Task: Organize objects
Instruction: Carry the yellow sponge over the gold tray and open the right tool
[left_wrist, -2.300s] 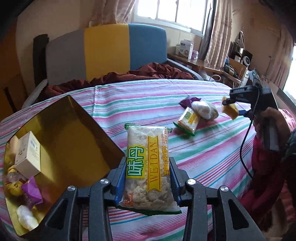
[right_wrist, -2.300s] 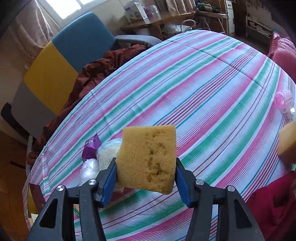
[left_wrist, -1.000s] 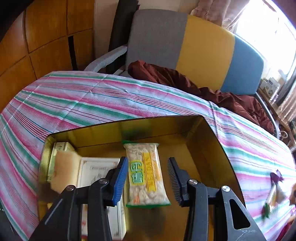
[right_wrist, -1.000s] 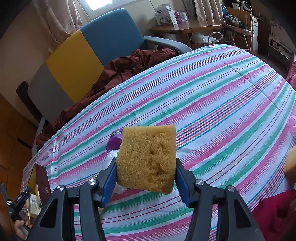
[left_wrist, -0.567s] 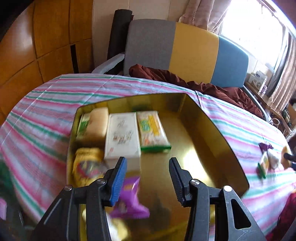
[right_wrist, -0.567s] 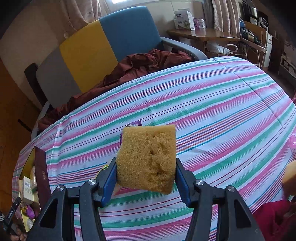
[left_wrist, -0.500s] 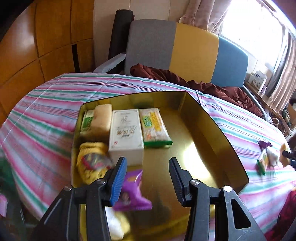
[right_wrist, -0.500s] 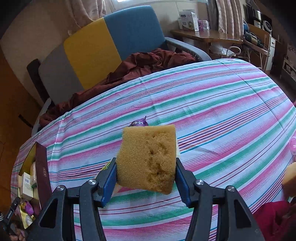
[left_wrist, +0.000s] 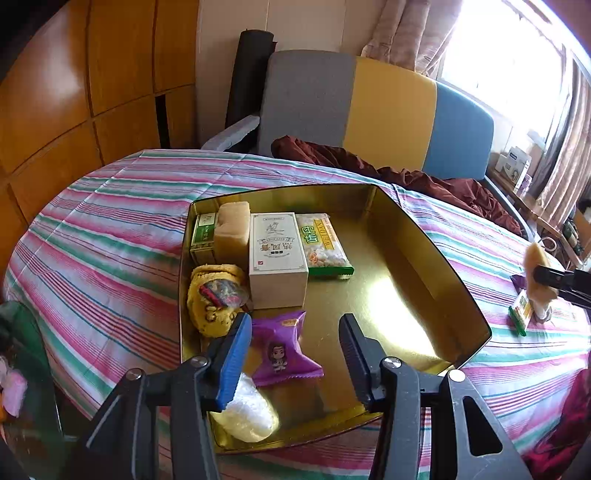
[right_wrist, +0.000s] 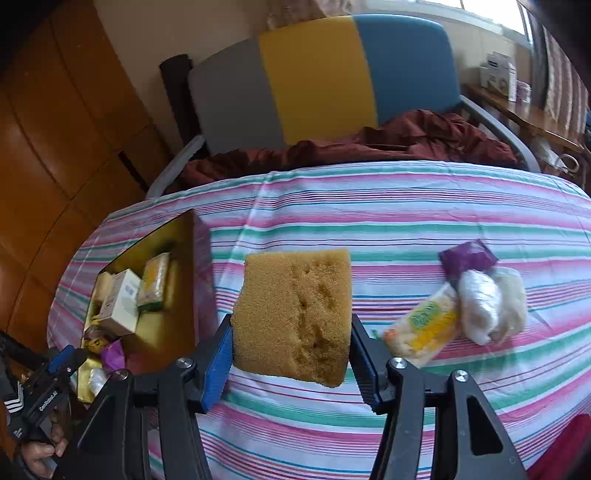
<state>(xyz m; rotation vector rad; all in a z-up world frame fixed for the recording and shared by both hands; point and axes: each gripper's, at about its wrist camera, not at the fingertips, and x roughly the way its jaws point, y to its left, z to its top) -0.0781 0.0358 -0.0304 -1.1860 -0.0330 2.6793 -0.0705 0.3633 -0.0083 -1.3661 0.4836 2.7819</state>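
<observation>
A gold tin (left_wrist: 424, 236) sits on the striped tablecloth. It holds a Weldan snack packet (left_wrist: 321, 243), a white box (left_wrist: 277, 254), a pale sponge (left_wrist: 232, 229), a cookie bag (left_wrist: 214, 299) and a purple packet (left_wrist: 282, 349). My left gripper (left_wrist: 294, 325) hovers open above the tin's near end with nothing between its pads. My right gripper (right_wrist: 291, 325) is shut on a yellow sponge (right_wrist: 295, 314), above the cloth just right of the tin (right_wrist: 199, 277). A snack packet (right_wrist: 424, 325), white packets (right_wrist: 480, 306) and a purple packet (right_wrist: 467, 258) lie further right.
A chair with a grey, yellow and blue back (left_wrist: 369, 110) stands behind the table, with a maroon cloth (right_wrist: 369, 144) on its seat. Wooden panels (left_wrist: 74, 110) line the left wall. A hand (right_wrist: 40, 446) holds the left gripper at the lower left.
My left gripper let go of the Weldan packet inside the tin and drew back toward the tin's near end. My right gripper carried the sponge leftward, bringing the tin into its view.
</observation>
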